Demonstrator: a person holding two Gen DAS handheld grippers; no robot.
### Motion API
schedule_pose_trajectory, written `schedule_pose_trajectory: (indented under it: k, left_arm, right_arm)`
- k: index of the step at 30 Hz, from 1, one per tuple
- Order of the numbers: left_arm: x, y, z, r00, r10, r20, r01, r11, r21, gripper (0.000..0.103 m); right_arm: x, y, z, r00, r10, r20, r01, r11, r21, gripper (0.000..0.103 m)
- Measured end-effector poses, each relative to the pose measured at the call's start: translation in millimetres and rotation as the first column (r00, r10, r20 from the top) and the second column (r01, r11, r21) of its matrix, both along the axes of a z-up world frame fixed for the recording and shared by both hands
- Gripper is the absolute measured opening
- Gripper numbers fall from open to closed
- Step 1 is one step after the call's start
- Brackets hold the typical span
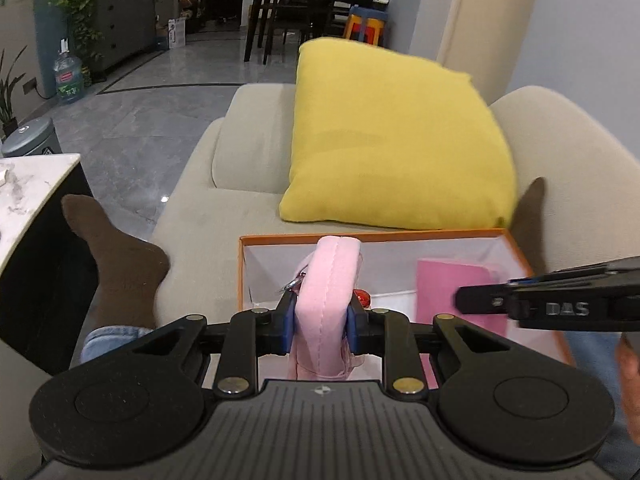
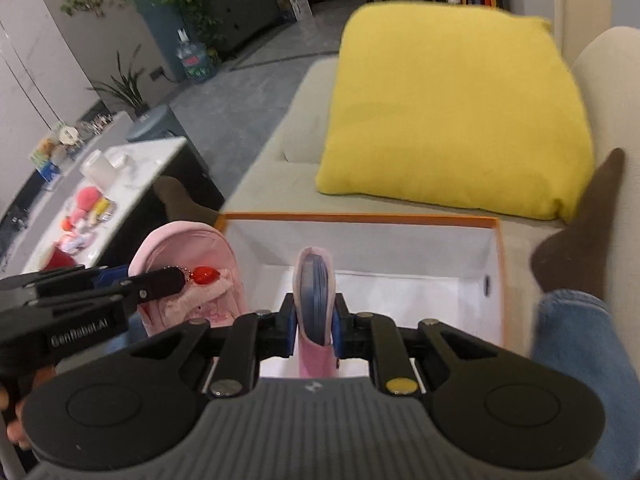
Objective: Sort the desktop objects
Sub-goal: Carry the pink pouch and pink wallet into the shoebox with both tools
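Note:
My left gripper is shut on a small pink backpack-shaped pouch with a red charm, held over the left edge of an orange-rimmed white box. The pouch also shows in the right wrist view, with the left gripper beside it. My right gripper is shut on a pink notebook with blue page edges, held upright over the box. In the left wrist view the notebook shows as a pink slab inside the box, with the right gripper at its side.
The box sits on a beige sofa in front of a yellow cushion. The person's brown-socked feet flank the box. A marble-topped table at the left carries several small toys and a red cup.

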State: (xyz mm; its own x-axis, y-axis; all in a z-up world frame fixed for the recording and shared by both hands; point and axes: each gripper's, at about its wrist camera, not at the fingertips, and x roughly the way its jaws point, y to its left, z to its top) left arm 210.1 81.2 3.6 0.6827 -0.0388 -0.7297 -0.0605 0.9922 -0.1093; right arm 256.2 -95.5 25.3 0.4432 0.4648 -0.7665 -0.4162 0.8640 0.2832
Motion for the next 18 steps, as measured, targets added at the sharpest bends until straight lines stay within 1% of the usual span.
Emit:
schedule_pose_trajectory:
  k: [3,7,8,10,11,13,15,18]
  left_arm:
    - [14,0,-19,1.000,-0.002,0.009,0.002,1.000,0.017,0.028]
    - [17,-5,-39,1.000,-0.012,0.013,0.011,0.997,0.079,0.028]
    - [17,-6,-44,1.000,-0.019,0.013,0.017,0.996,0.093,0.028]
    - [17,-10,-52,1.000,-0.029,0.003,0.028,0.993,0.111,0.028]
    - [15,-12,-54,0.999,-0.032,0.004,0.031,0.992,0.119,0.028]
    - [9,-15,-54,0.999,-0.042,0.009,0.040,0.988,0.147,0.029]
    - [6,-16,-52,0.999,-0.049,-0.023,0.052,0.988,0.148,0.030]
    - [1,-15,-52,0.994,-0.062,-0.085,0.074,0.987,0.141,0.032]
  right_arm:
    - [29,14,-30,1.000,-0.002,-0.030,0.003,1.000,0.013,0.018]
    - [51,29,-52,1.000,0.002,-0.021,-0.002,1.000,-0.004,0.018]
    - [54,31,-57,0.999,0.012,-0.032,-0.012,1.000,-0.010,0.018]
    - [52,34,-63,0.999,0.029,-0.040,-0.030,0.999,-0.020,0.018]
    - [47,33,-66,0.999,0.034,-0.030,-0.035,0.999,-0.031,0.018]
    - [41,31,-65,0.999,0.043,-0.025,-0.044,0.998,-0.040,0.018]
    - [35,26,-64,0.997,0.054,-0.057,-0.056,0.998,-0.040,0.018]
    - [23,22,-65,0.992,0.079,-0.097,-0.087,0.993,-0.074,0.019]
